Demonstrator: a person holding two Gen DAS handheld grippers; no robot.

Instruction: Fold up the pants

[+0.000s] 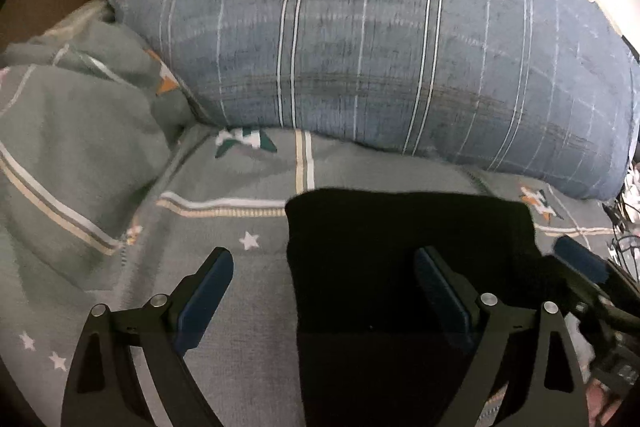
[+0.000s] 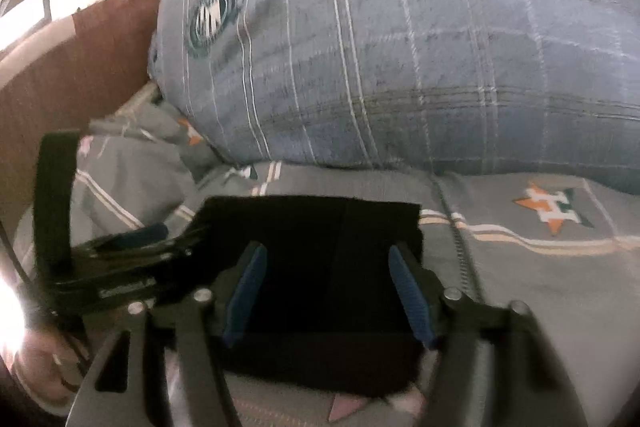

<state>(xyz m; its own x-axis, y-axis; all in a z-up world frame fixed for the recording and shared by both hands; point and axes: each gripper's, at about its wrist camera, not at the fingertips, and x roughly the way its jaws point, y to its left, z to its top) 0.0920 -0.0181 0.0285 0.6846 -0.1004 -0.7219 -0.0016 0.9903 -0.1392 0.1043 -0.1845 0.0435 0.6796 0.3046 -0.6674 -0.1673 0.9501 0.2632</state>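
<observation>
The folded black pants (image 2: pixel 320 267) lie flat on the bed (image 2: pixel 540 287), lower centre of both views. The right gripper (image 2: pixel 326 291) straddles them, fingers apart, empty; the left gripper (image 1: pixel 324 299) gapes wide over their left edge.

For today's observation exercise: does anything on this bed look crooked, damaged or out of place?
Nothing stands out. The black pants lie folded in a neat, straight-edged block on the grey bedspread, in front of the blue pillow. The bedspread bunches at the left, which is ordinary rumpling.
</observation>
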